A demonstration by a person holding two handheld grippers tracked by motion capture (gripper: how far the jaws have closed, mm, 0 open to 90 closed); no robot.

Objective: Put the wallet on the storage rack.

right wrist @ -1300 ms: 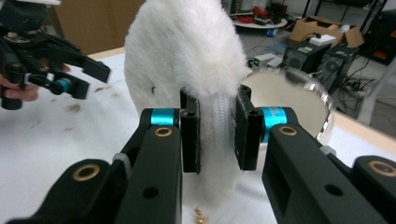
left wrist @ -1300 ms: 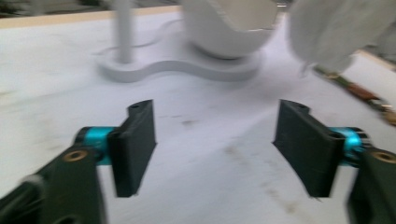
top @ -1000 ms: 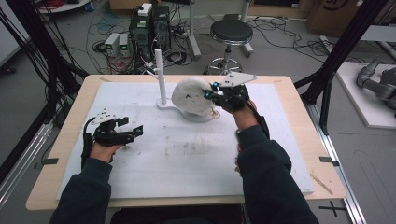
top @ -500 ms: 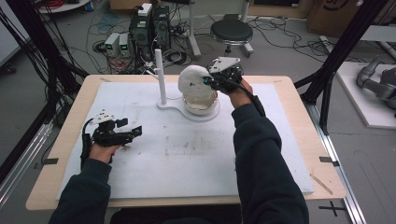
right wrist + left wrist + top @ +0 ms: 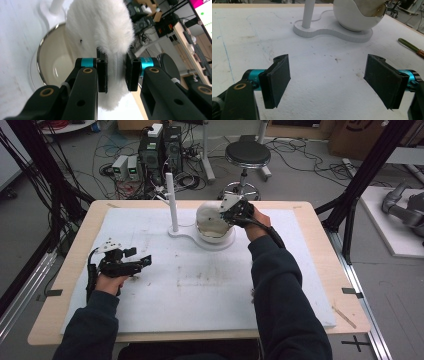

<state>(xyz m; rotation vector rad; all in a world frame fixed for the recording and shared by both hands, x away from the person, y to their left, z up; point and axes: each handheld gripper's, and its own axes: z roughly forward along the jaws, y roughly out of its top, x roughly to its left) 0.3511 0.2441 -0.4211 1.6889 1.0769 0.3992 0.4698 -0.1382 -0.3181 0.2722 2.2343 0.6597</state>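
Across the counter (image 5: 200,290), covered by a white sheet, a white stand (image 5: 202,234) carries an upright post (image 5: 172,202) and a round white bowl (image 5: 212,222). At the bowl's far side the right gripper (image 5: 117,71) pinches the zipper edge of a white fluffy piece (image 5: 105,27); this piece hangs along the fingers, just over the bowl's open mouth, so the right hand is clearly the nearer one. Compared with one second ago, this gripper has gone from the bowl's front to its far rim. The left gripper (image 5: 329,80) rests well apart, fingers spread, holding nothing.
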